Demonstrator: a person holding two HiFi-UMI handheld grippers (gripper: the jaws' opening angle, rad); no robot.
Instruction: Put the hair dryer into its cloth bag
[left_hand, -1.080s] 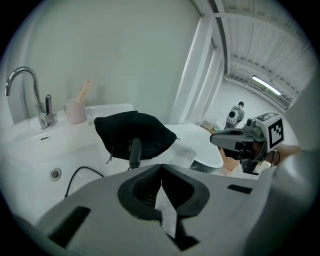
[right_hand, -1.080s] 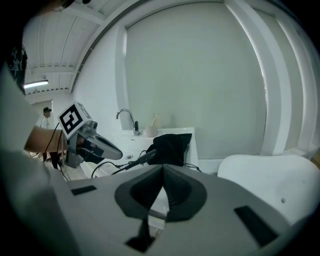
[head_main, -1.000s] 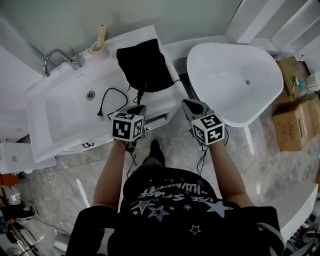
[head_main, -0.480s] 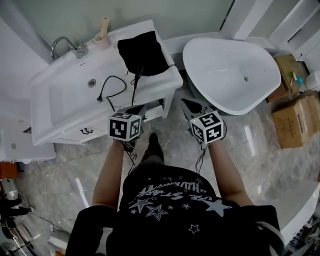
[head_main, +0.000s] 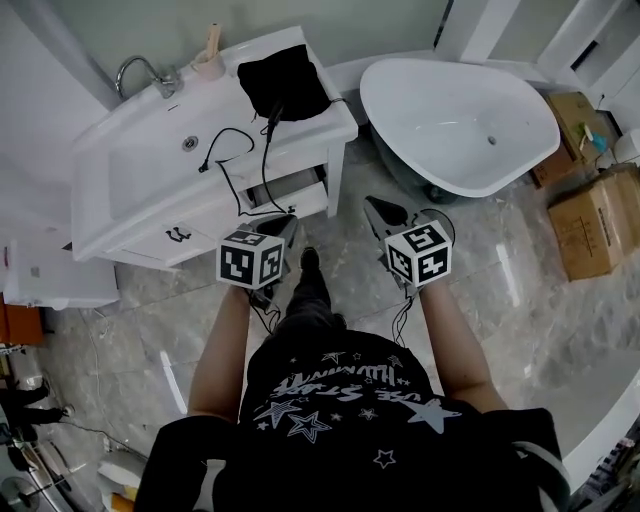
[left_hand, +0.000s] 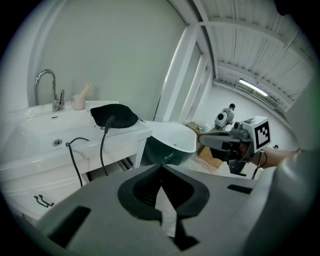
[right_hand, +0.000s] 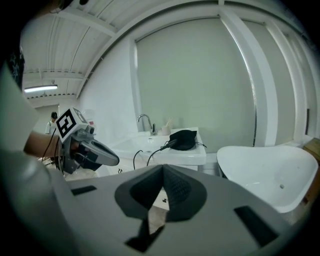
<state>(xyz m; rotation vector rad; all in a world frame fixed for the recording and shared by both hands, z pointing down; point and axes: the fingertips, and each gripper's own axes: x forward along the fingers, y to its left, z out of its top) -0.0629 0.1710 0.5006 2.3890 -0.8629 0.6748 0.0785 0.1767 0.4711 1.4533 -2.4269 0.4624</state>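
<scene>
The left tool (head_main: 283, 222) and right tool (head_main: 378, 207) are closed tight, holding nothing. A soft black cloth bag (head_main: 285, 80) sits at the right end of the white sink stand (head_main: 150, 195).

The bag (head_main: 285, 82) lies on the tabletop (head_main: 335, 125), right of the basin (head_main: 150, 190). A cord (head_main: 268, 140) trails from it over the front edge, with its plug end in the basin. A cup (head_main: 208, 66) and tap (head_main: 140, 72) stand behind the basin. The tub (head_main: 460, 110) sits to the right, with boxes (head_main: 585, 215) beyond it.
</scene>
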